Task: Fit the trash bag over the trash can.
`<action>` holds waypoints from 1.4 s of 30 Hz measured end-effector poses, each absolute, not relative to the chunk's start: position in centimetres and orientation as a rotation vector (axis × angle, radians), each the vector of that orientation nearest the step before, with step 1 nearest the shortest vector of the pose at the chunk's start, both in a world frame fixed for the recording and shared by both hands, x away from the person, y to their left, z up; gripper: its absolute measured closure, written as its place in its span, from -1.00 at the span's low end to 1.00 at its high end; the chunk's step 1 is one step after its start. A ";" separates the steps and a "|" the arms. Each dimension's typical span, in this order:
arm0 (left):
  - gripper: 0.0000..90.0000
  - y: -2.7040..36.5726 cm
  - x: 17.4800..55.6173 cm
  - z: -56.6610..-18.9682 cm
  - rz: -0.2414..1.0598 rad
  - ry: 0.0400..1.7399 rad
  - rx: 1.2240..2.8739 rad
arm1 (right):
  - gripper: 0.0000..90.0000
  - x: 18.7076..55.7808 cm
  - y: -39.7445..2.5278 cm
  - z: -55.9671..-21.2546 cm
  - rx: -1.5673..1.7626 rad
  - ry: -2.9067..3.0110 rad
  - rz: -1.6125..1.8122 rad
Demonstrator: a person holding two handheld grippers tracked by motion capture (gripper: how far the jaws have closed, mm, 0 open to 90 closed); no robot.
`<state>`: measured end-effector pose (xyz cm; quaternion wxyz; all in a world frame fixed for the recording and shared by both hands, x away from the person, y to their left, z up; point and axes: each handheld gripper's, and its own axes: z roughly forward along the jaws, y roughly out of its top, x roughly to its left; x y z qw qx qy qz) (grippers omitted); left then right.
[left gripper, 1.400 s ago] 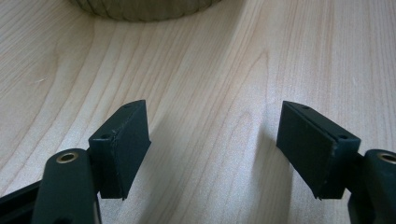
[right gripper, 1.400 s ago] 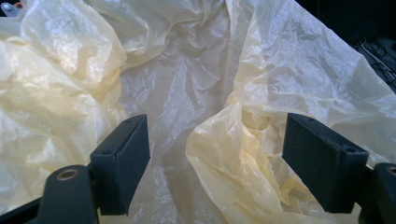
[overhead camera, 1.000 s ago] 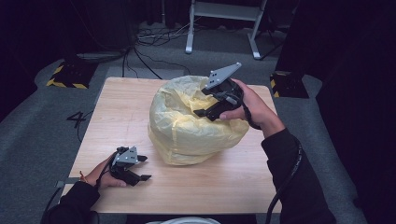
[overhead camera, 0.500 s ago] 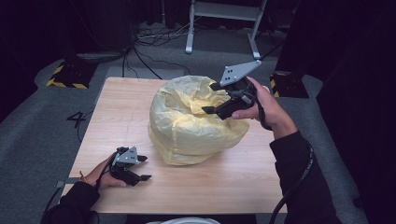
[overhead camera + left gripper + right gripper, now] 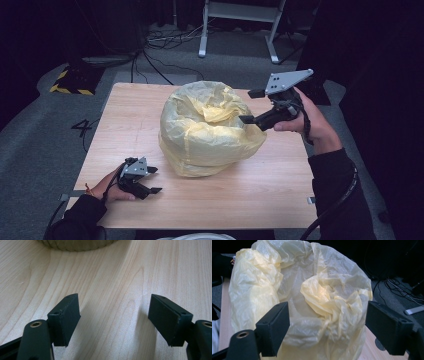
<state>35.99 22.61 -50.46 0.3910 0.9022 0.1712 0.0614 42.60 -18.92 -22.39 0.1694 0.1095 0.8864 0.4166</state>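
A puffy yellow plastic bag [image 5: 210,127] sits in the middle of the wooden table [image 5: 280,190], its top crumpled inward [image 5: 322,297]. My right gripper [image 5: 251,106] hovers open just off the bag's right side, its jaws spread wide and pointing at the bag, nothing between them [image 5: 327,330]. My left gripper [image 5: 152,180] rests low on the table near the front left corner, open and empty [image 5: 115,320], a short way from the bag's base [image 5: 75,243].
Beyond the table's far edge lie cables [image 5: 160,47] on grey carpet and a metal stand [image 5: 240,30]. A yellow-and-black striped block [image 5: 75,80] sits at the far left. A white rim [image 5: 192,236] shows below the table's front edge.
My right gripper has let go of the bag's top, opened and pulled back to the right. The bag has settled. The left gripper has stayed put.
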 end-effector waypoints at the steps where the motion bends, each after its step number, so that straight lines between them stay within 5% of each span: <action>1: -0.44 22.6 36.0 -50.5 0.157 0.434 2.293 | -0.56 42.5 -19.3 -22.4 0.319 2.518 1.191; 17: -0.44 22.6 36.0 -50.4 0.151 0.436 2.290 | -0.58 41.6 -24.7 -25.2 0.420 2.511 1.161; 42: -0.44 22.6 36.0 -50.5 0.157 0.434 2.292 | -0.58 40.1 -26.4 -31.4 0.436 2.525 1.102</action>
